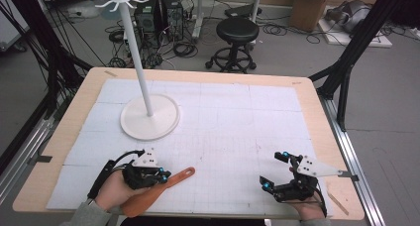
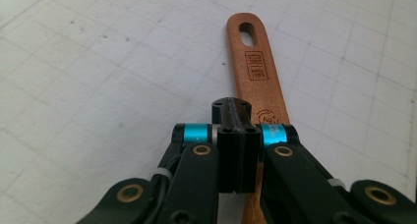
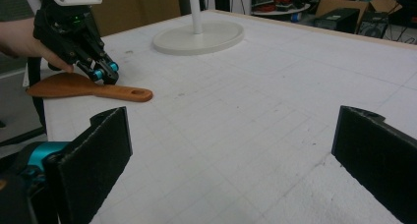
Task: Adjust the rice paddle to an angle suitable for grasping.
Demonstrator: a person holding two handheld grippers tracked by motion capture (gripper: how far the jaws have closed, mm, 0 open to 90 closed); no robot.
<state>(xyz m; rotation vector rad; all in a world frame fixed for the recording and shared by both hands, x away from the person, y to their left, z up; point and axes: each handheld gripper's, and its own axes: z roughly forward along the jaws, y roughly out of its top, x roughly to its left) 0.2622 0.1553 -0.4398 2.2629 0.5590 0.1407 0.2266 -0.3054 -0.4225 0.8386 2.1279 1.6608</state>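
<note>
Two claws work over the white gridded tabletop (image 1: 223, 117). Left claw (image 1: 165, 176) — jaws fully together — sits at the near left, over the neck of the wooden spatula (image 1: 153, 192), which lies flat with its blade nearest the person and its handle pointing right and slightly away. Right claw (image 1: 275, 170) rests at the near right, jaws wide, nothing between them.

The closed jaws appear to rest on top of the handle rather than grip it, so they would need to part, straddle the narrow neck and close squarely across its edges, probably so the slot can go onto the hook stand (image 1: 148, 118) at the far left.

From the left gripper view, the handle's hanging slot (image 2: 247, 33) and stamped marks read clearly; the right gripper view shows instead the spatula's low side profile against the surface and the stand's round base (image 3: 199, 37) beyond.
</note>
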